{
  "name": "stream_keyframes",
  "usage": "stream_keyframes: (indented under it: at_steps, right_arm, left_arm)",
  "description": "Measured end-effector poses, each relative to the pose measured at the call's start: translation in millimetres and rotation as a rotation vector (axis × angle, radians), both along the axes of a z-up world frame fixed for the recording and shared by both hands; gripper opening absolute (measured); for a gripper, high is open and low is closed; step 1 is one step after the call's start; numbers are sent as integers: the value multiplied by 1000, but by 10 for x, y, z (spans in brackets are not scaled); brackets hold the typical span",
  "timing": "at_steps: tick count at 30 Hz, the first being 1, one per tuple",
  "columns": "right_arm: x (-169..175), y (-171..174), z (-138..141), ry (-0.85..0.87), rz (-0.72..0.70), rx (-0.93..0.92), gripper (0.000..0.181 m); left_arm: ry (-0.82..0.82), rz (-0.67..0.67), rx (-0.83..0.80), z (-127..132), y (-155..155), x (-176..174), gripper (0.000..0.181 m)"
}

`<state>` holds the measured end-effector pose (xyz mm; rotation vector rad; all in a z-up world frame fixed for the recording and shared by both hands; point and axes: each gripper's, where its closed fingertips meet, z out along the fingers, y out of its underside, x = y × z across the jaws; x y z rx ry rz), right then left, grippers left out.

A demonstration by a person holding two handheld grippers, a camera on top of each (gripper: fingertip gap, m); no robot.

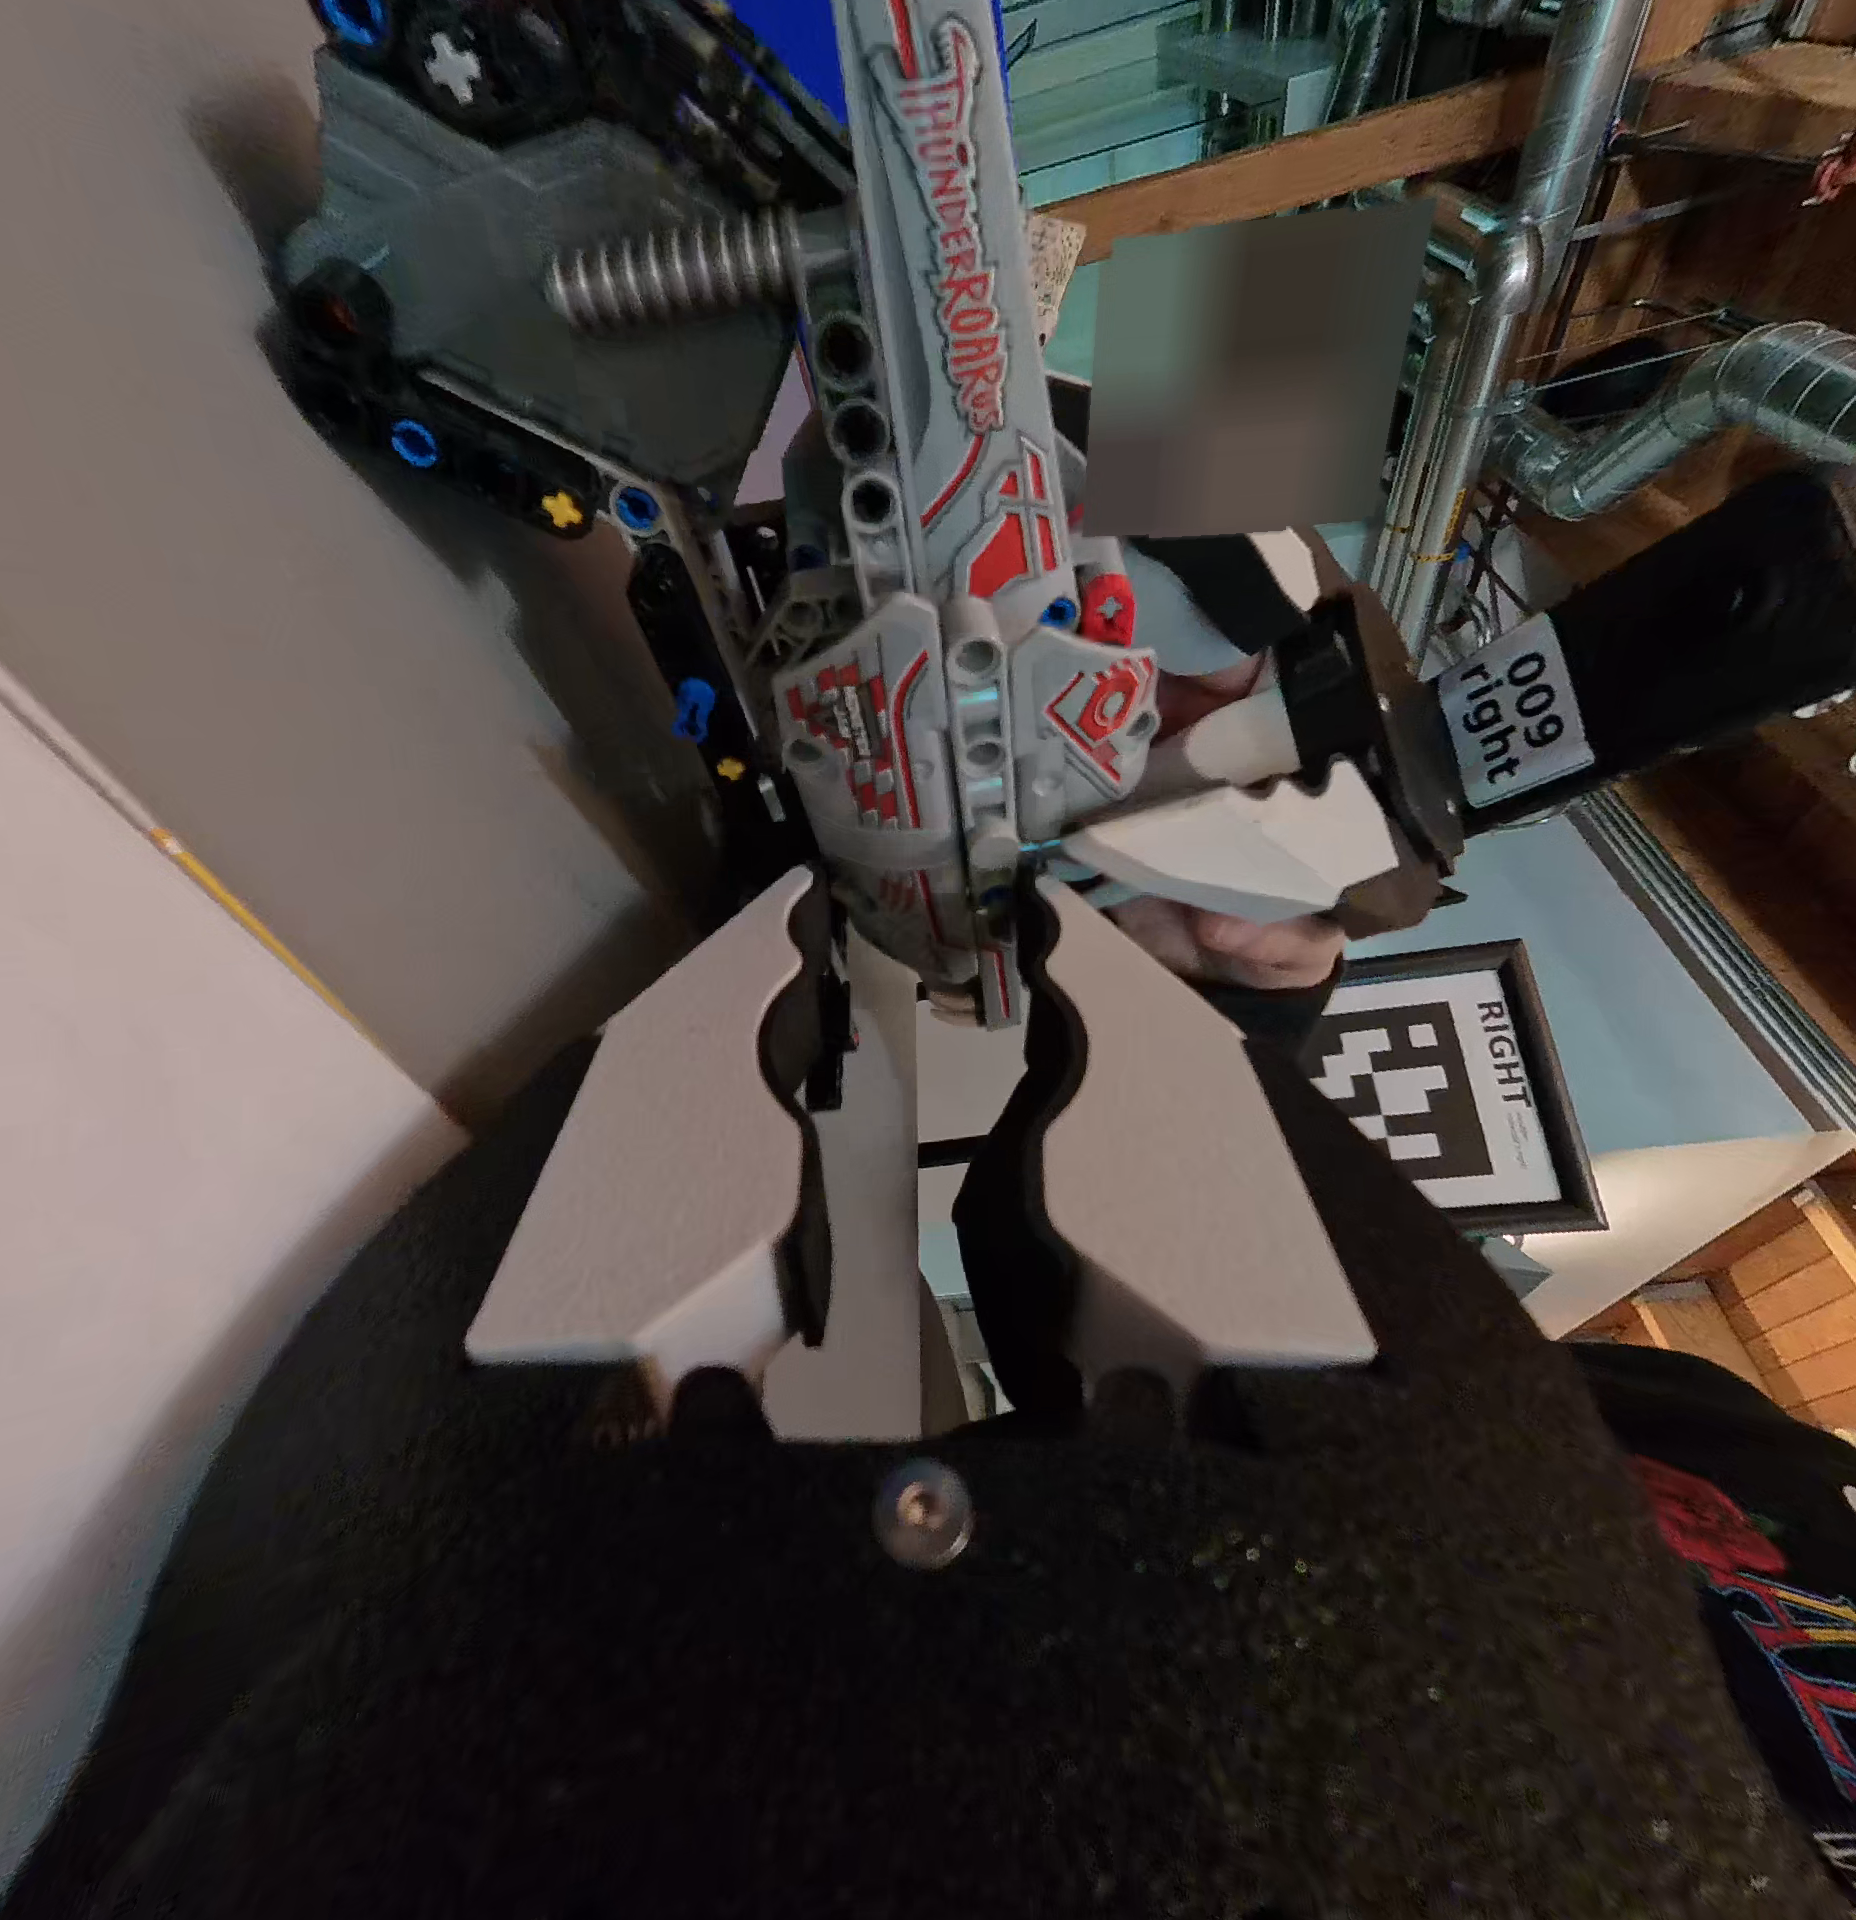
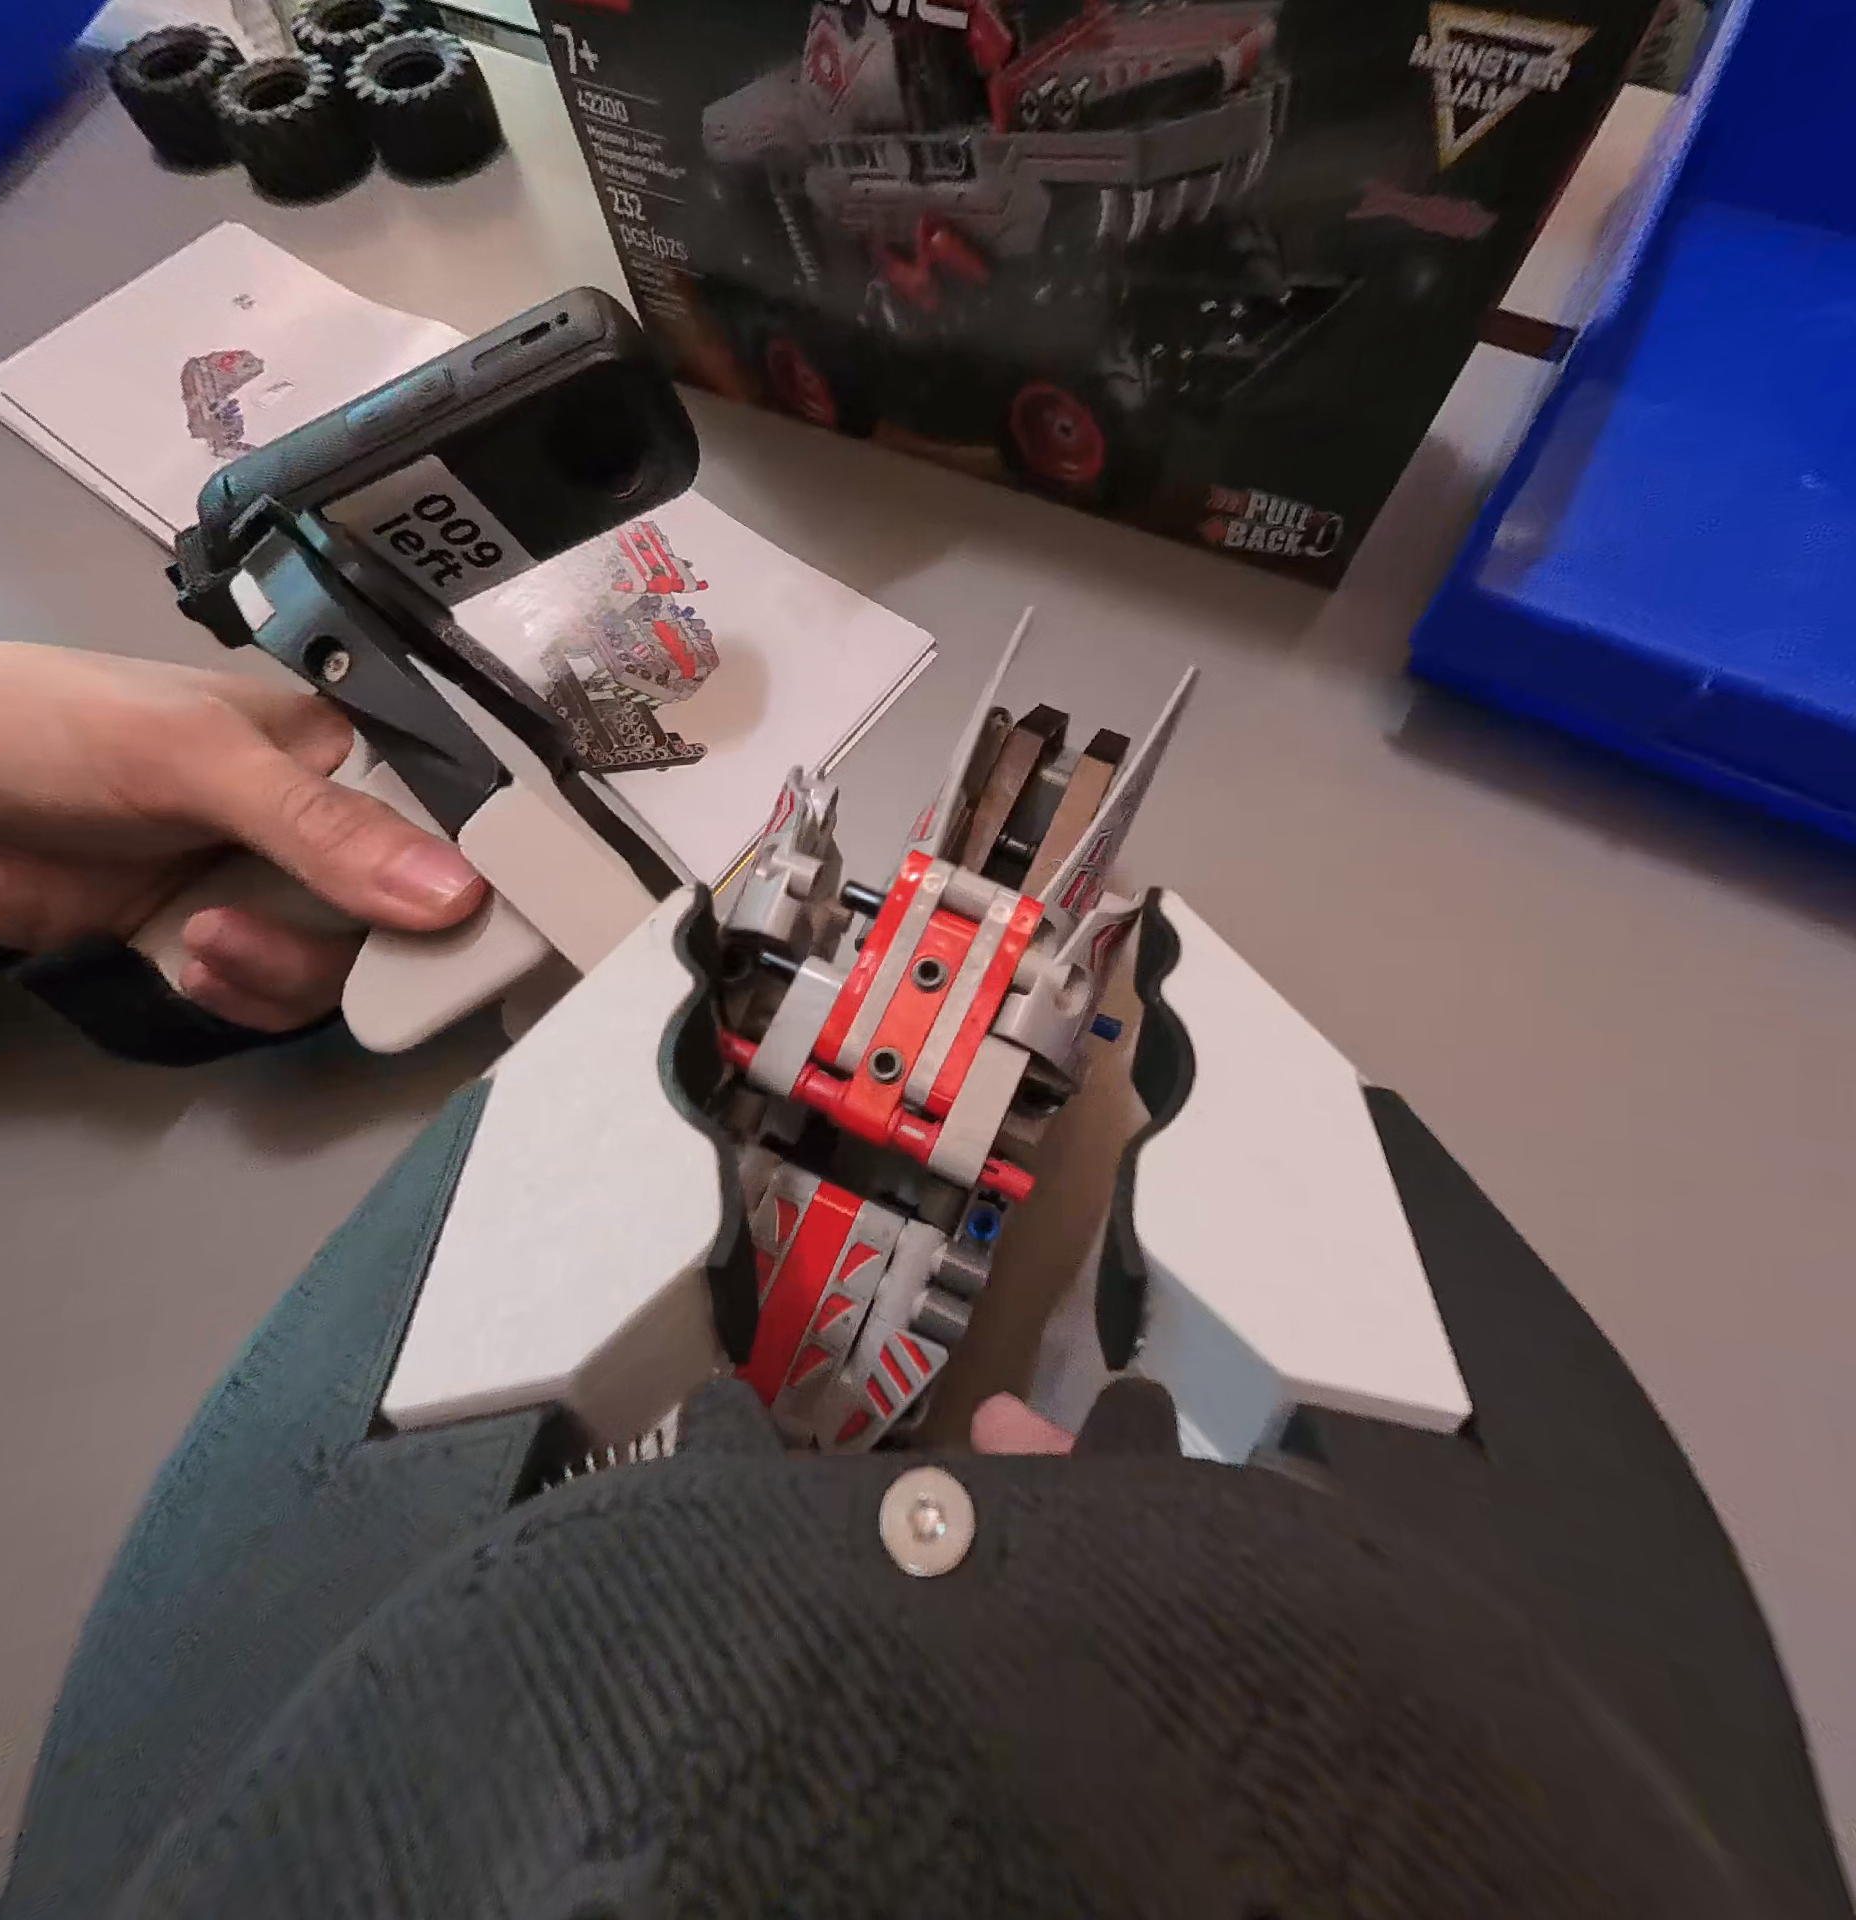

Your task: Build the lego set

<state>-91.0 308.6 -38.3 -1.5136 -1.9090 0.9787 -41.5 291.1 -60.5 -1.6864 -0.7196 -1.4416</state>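
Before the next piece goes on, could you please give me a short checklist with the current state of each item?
1. Right gripper holds the model: ok, fingers on both sides of the body.
2. Left gripper grips the model: cannot tell; its tips flank the lower end, contact unclear.
3. Model off the table: ok, it is held up in the air.
4. Manual open and in sight: ok, though the left gripper covers part of it.
5. Tires at hand: ok, four sit beside the box.
6. Next piece ready: cannot tell, no loose piece shows.
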Motion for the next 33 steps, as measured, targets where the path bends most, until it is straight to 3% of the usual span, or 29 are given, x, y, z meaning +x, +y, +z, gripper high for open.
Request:
stream_keyframes:
  at_steps: [7, 22, 29, 33]
  right_arm:
    - [-20, 0, 13, 26, 17, -3, 71]
    - [5, 68, 26, 55, -83, 102, 68]
    - [99, 149, 97, 45, -222, 129, 66]
    - [165, 133, 34, -15, -233, 90, 65]
  left_arm:
    - [-2, -13, 1, -7, 23, 21, 32]
    - [-17, 43, 2, -7, 84, 76, 32]
    - [-25, 52, 4, -9, 111, 84, 32]
    - [-20, 59, 4, -8, 122, 84, 32]
